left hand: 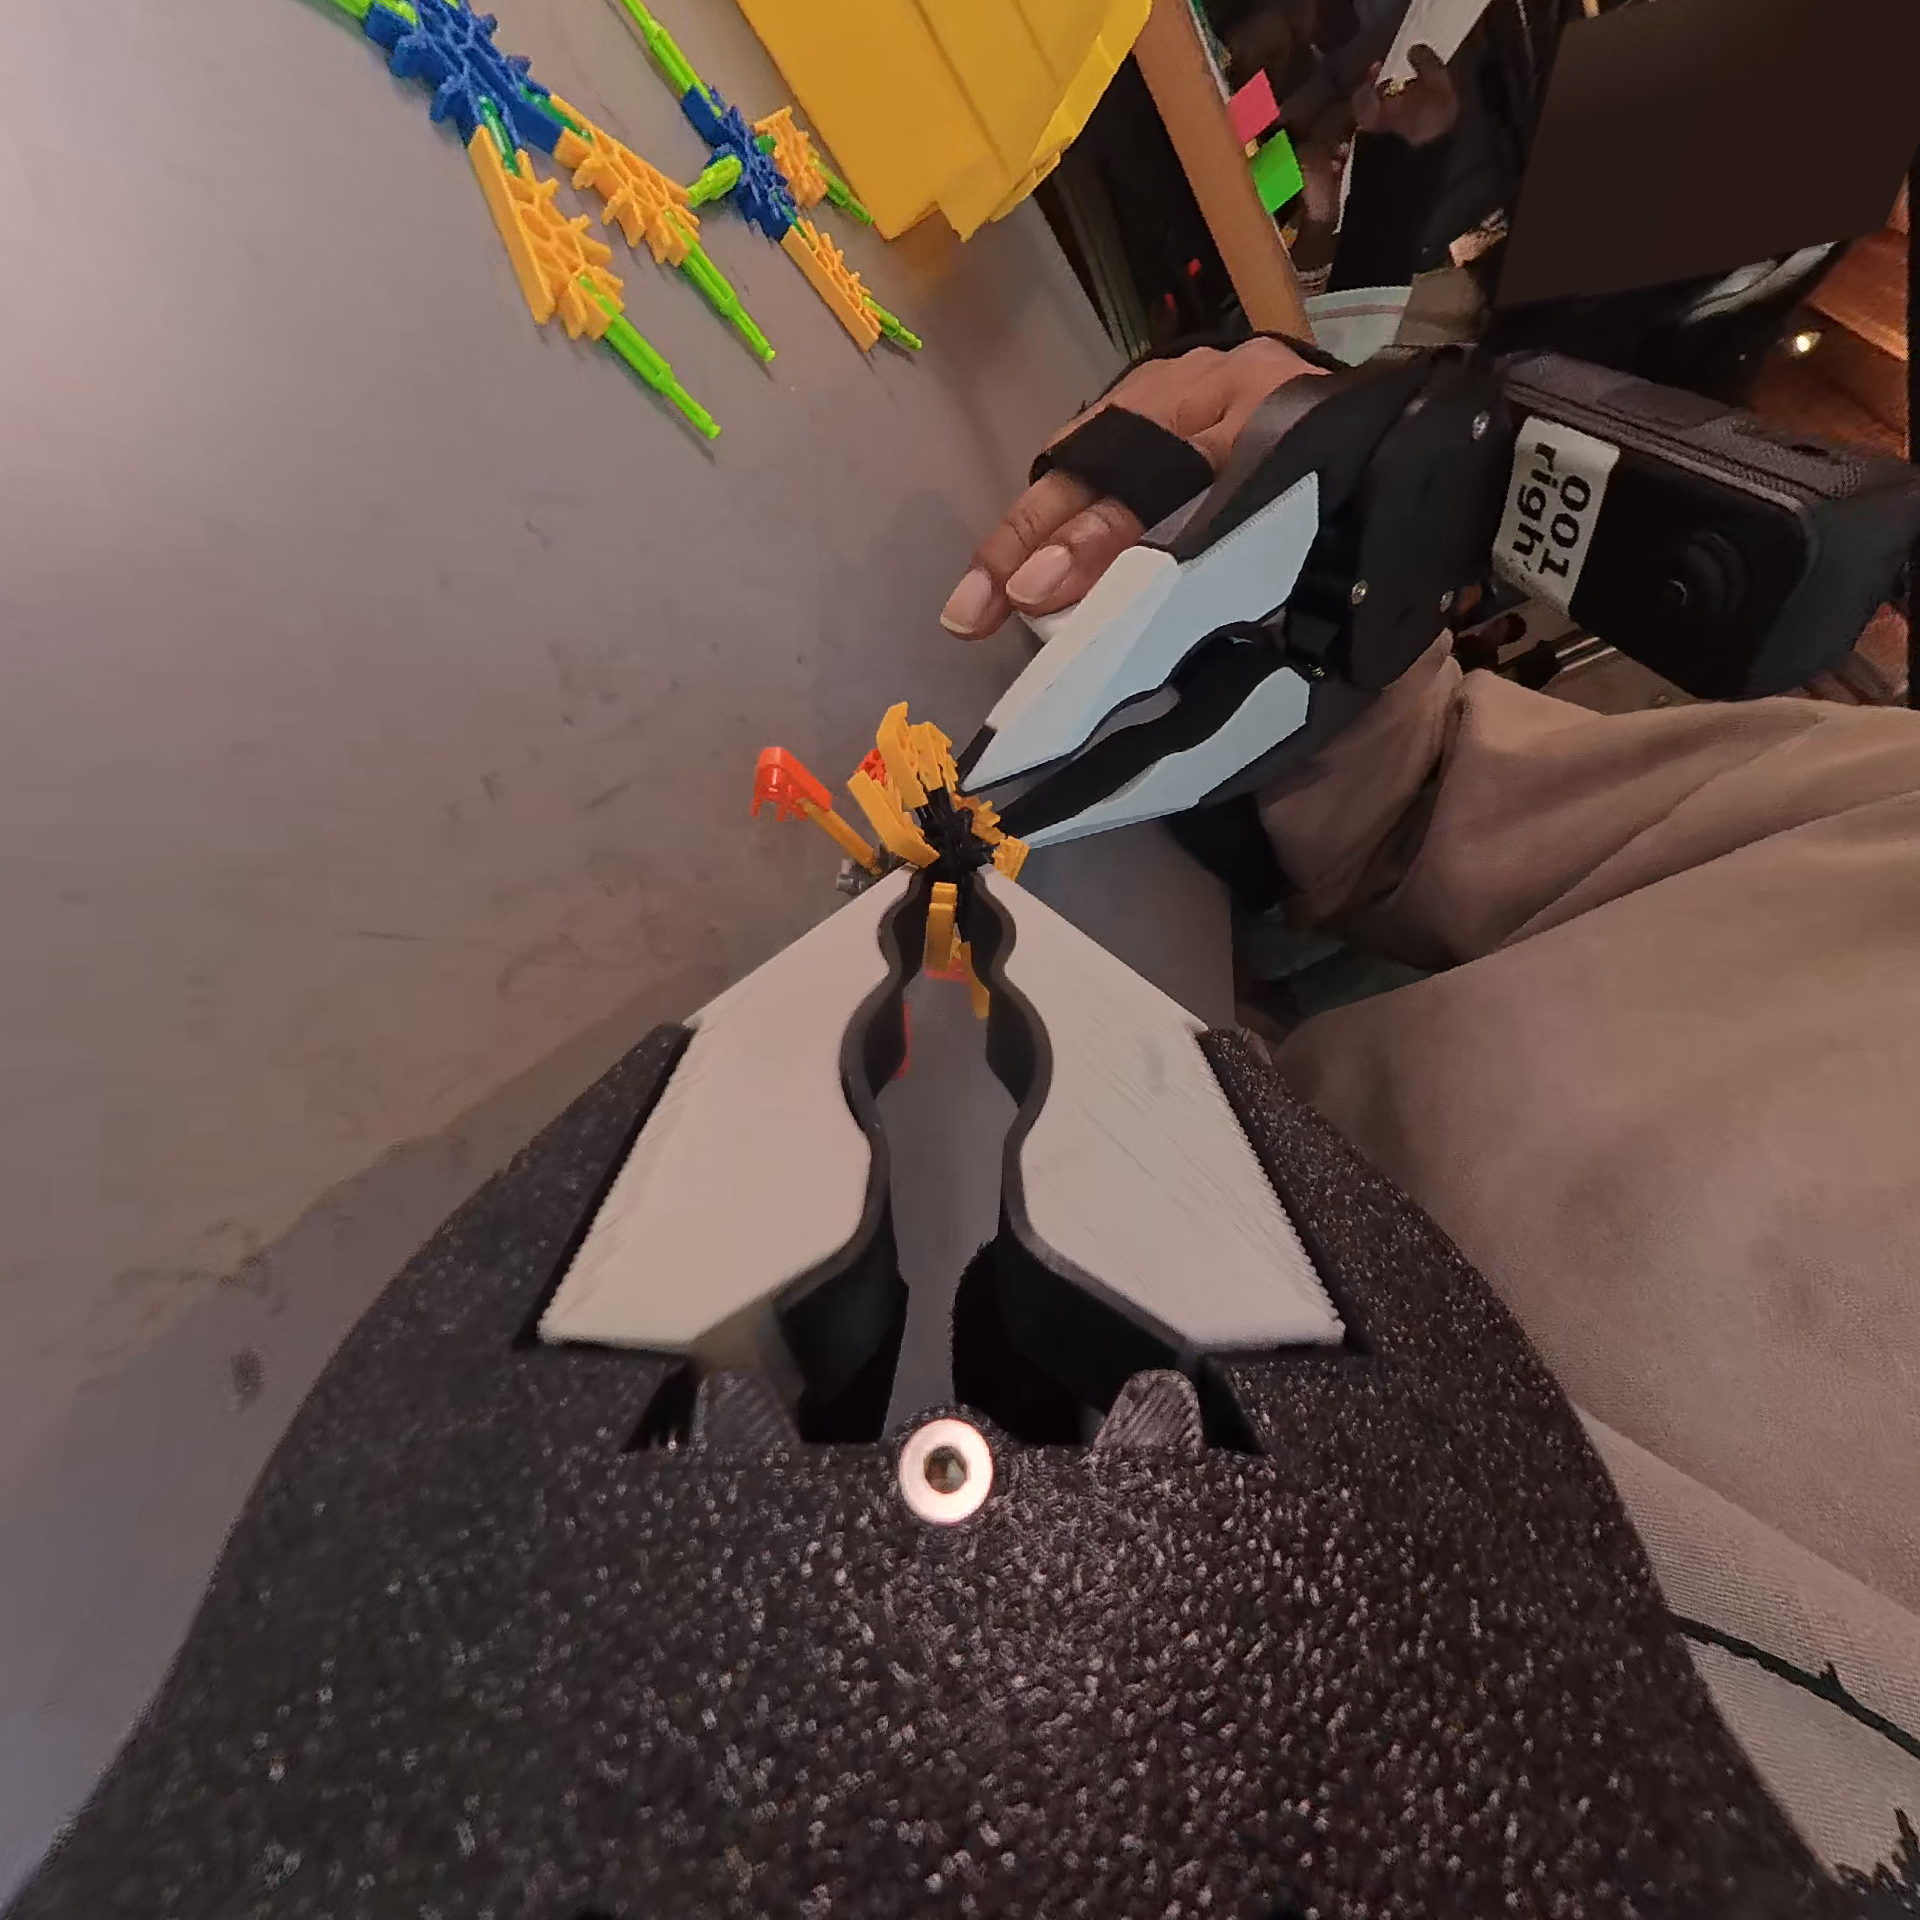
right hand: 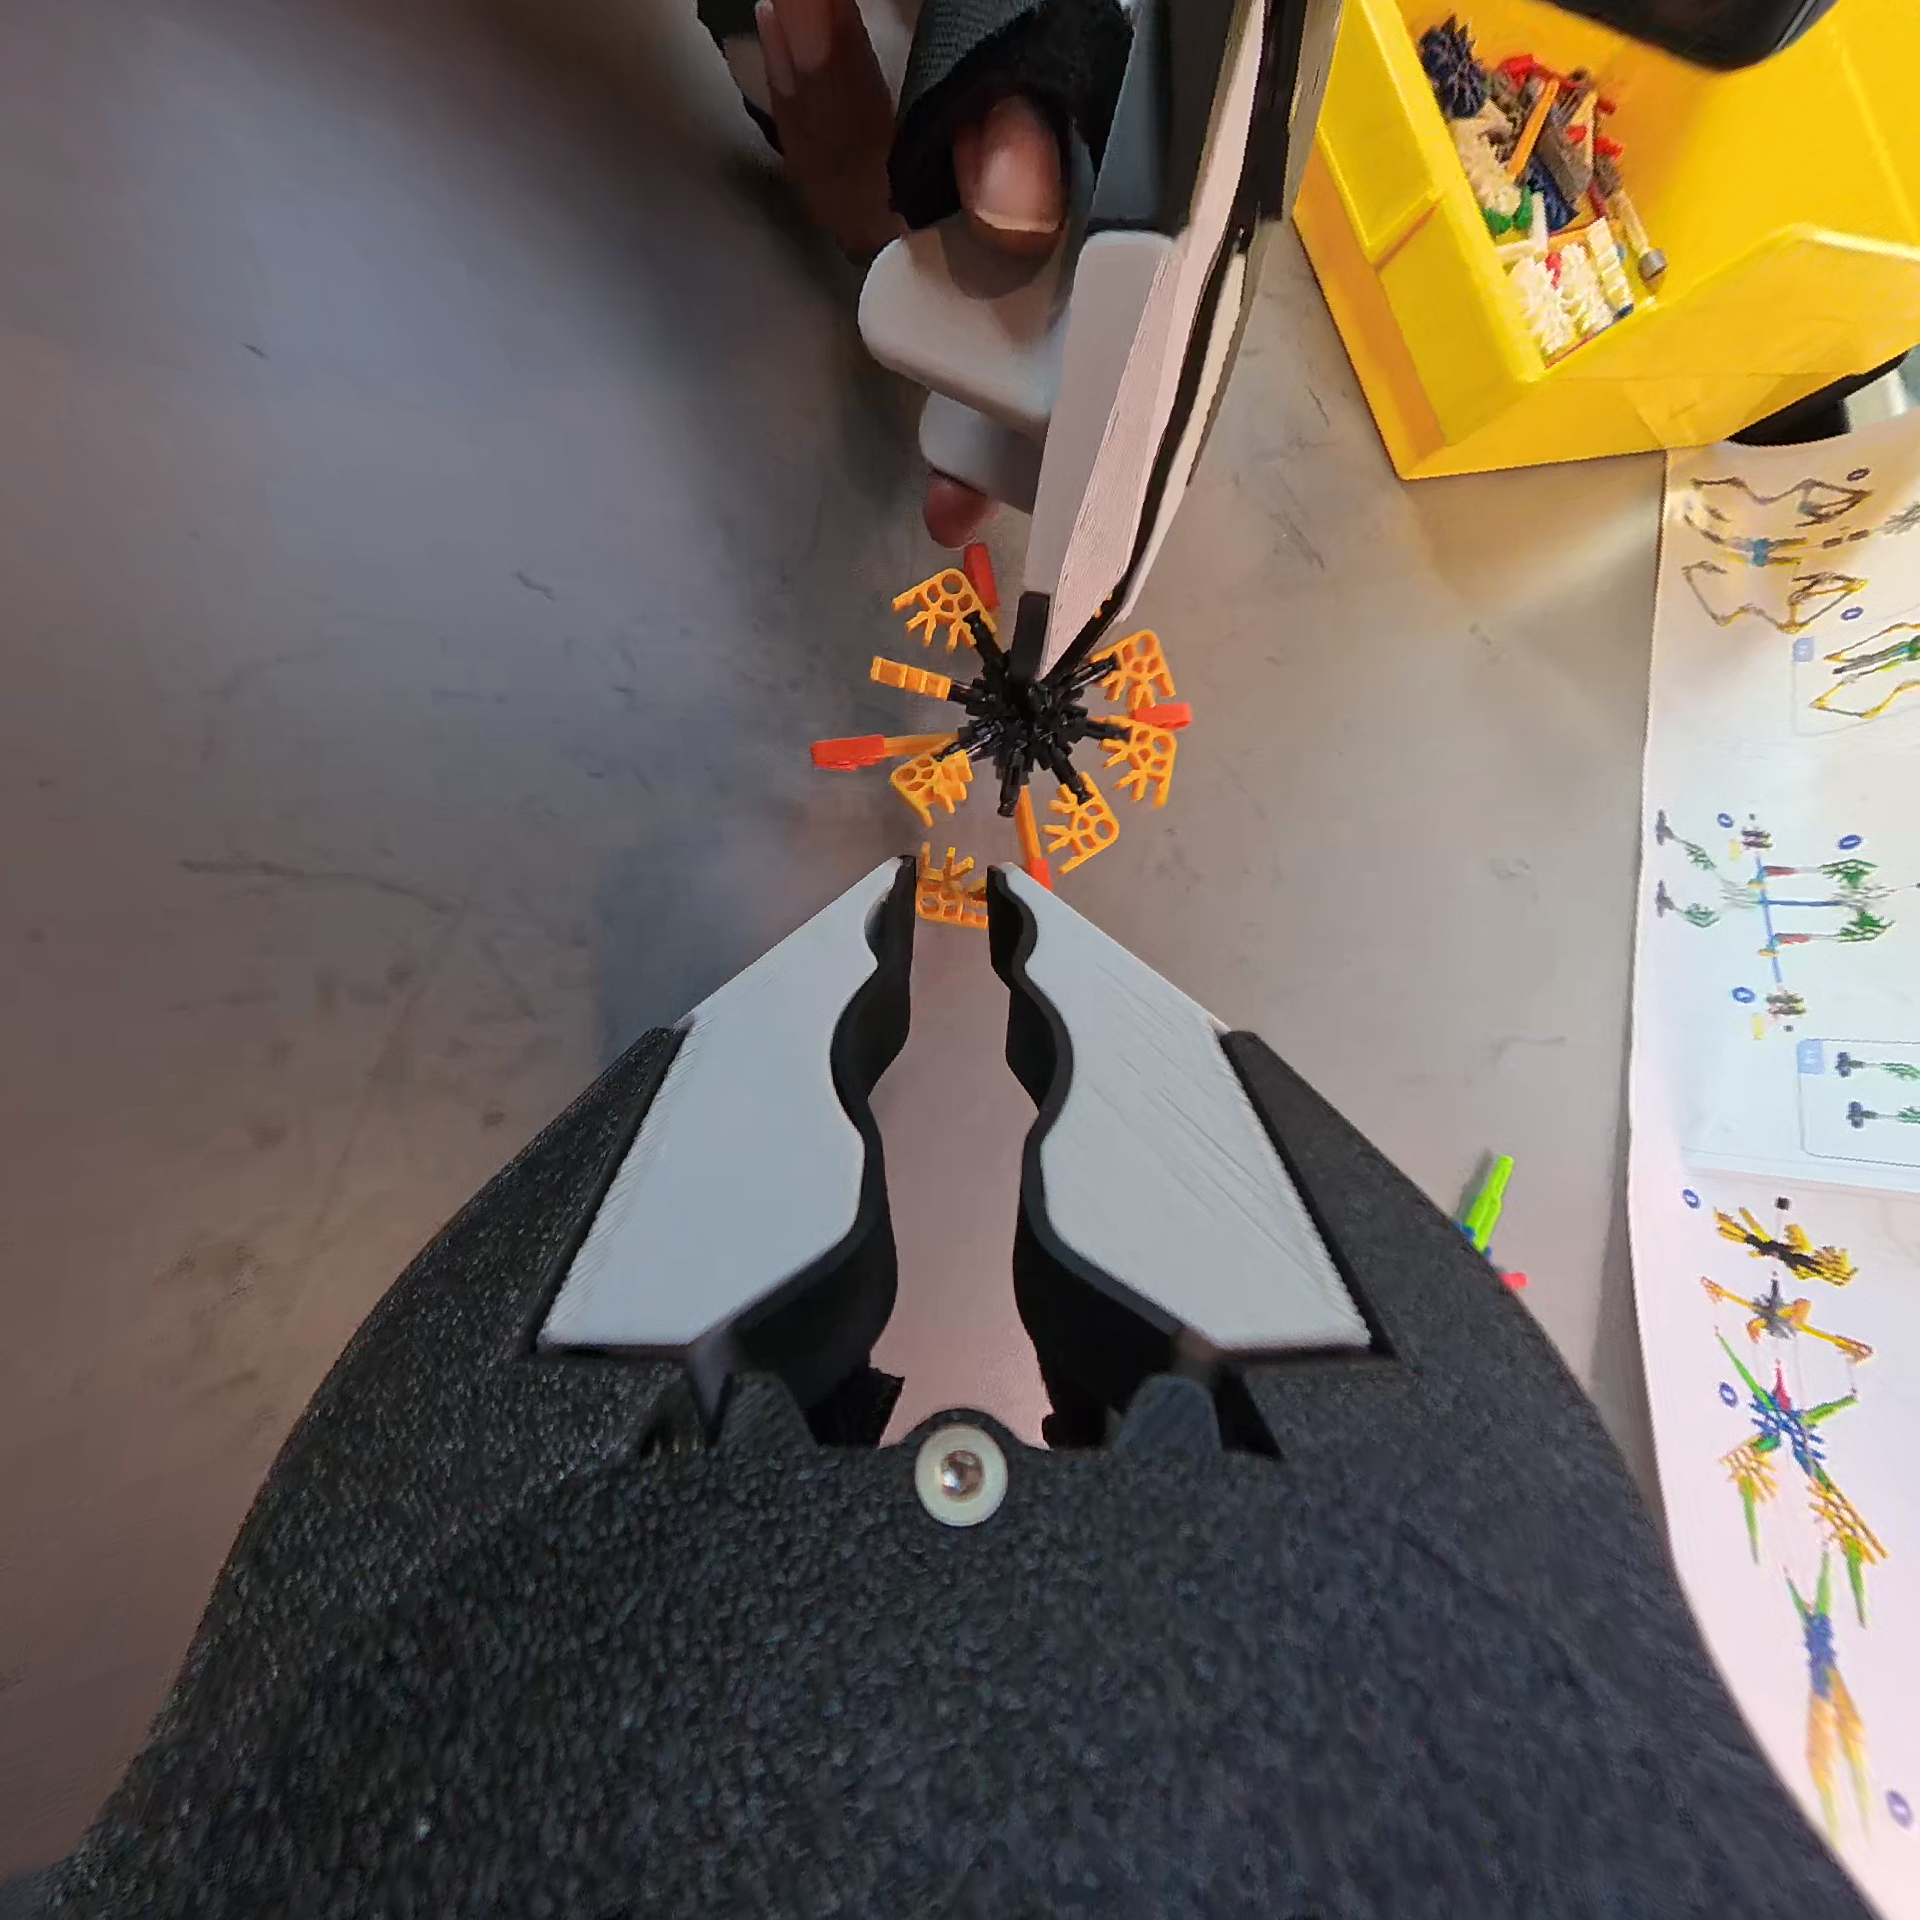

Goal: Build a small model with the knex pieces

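Note:
A small toy assembly [right hand: 1023, 722] has a black hub, black spokes, yellow fan-shaped connectors and orange-red end pieces. My left gripper [left hand: 951, 878] is shut on it, with a yellow part showing between the fingers. In the right wrist view the left gripper [right hand: 1049, 644] comes down from the top onto the hub. My right gripper [right hand: 948, 871] is shut on a loose yellow connector [right hand: 951, 896], held just below the assembly, close to a spoke end. In the left wrist view the right gripper [left hand: 982, 805] points at the assembly [left hand: 925, 800] from the right. I cannot tell whether connector and spoke touch.
A yellow bin [right hand: 1714, 343] of mixed pieces stands at the top right, also showing in the left wrist view [left hand: 956, 104]. A picture instruction sheet [right hand: 1787, 935] lies right, with a green rod [right hand: 1486, 1195] beside it. Blue, yellow and green assemblies [left hand: 582, 187] lie on the grey table [left hand: 312, 727]. A beige sleeve [left hand: 1558, 1039] is at right. Less than 4 cm separates the two grippers' tips.

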Tool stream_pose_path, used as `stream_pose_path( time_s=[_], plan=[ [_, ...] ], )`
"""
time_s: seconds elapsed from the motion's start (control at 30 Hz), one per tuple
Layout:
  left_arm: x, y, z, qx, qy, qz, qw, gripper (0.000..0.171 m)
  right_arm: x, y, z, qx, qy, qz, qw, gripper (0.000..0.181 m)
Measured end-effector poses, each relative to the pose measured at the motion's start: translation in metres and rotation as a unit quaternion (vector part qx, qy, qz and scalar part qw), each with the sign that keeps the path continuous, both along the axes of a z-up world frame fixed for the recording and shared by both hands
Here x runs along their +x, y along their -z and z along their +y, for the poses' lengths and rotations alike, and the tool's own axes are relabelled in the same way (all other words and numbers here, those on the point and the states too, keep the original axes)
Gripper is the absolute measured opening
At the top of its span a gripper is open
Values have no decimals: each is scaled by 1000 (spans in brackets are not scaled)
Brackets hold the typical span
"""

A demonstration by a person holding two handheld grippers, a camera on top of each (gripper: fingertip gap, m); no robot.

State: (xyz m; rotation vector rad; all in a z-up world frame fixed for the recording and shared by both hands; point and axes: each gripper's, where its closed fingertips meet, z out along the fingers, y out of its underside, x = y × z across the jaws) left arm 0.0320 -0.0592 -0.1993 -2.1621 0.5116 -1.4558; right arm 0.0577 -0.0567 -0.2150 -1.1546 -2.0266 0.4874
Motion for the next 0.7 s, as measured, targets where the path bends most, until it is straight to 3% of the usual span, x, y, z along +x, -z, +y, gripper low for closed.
stream_pose_path(
  time_s=[0.2,0.43,0.53,0.7],
  plan=[
    [10,-11,-1,140,12,76,987,6,16,3,2,-37,38,-20,998,12],
    [11,-1,7,177,-7,135,975,6,18,10,8,-52,67,-34,996,12],
    [10,0,5,156,-8,127,980,6,16,13,6,-72,68,-48,994,12],
    [11,4,0,44,-11,57,997,6,13,20,8,-78,78,-68,992,12]
  ],
)
